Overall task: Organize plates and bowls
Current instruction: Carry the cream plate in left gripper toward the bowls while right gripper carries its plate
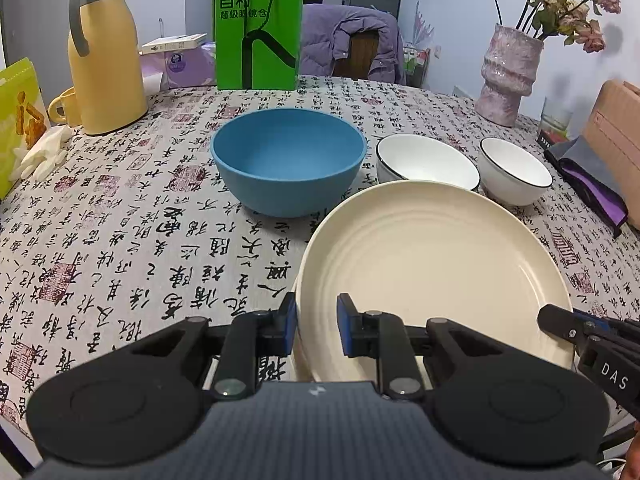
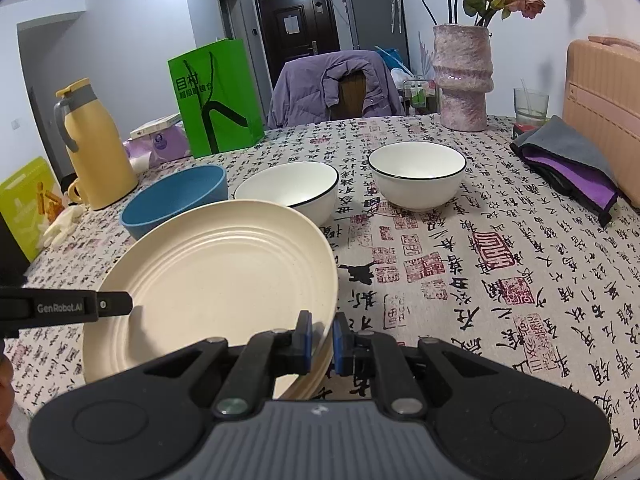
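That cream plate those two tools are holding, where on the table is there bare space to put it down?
Bare cloth lies left of the cream plate, in front of the blue bowl and the yellow jug. Another free patch is right of the plate, in front of the two white bowls and beside the purple cloth. The back edge is crowded: green bag, vase.

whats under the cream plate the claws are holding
Under the top cream plate, the rim of a second cream plate shows by the right claw; the left claw grips the opposite edge. Anything further beneath is covered.
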`<state>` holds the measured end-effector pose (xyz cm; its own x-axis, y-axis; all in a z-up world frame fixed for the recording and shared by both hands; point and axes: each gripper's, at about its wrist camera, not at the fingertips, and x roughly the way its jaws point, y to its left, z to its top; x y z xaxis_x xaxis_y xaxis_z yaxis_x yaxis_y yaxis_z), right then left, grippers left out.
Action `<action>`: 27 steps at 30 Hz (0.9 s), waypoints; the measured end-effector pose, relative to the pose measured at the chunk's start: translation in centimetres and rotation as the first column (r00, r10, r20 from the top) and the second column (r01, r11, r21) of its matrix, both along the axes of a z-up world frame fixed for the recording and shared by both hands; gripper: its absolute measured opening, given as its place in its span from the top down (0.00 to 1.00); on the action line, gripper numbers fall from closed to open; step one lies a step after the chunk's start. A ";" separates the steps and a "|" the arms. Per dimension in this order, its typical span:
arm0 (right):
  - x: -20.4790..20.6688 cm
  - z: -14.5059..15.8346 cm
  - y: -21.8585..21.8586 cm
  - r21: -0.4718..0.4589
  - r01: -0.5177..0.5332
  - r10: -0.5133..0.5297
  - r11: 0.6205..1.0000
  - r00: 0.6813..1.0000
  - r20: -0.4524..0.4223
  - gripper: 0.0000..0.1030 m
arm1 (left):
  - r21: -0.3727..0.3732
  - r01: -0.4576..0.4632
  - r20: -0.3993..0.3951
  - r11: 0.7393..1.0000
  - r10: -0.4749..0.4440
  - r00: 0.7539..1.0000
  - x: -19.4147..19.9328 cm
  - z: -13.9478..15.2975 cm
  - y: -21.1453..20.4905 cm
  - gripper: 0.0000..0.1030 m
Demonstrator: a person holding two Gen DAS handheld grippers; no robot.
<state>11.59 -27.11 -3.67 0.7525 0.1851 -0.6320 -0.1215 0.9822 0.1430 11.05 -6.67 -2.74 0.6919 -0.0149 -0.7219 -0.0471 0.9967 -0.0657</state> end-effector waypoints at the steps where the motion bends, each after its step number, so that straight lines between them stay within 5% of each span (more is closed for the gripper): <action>1: 0.0 0.0 0.1 -0.009 0.002 -0.002 1.000 1.000 0.004 0.90 | 0.002 0.003 -0.003 1.000 -0.003 1.000 0.0 -0.1 -0.1 0.80; 27: -0.5 -1.5 2.4 -0.194 0.004 0.008 0.981 0.998 0.060 0.86 | 0.189 0.035 0.054 0.981 -0.046 0.997 -0.7 -1.3 -2.3 0.80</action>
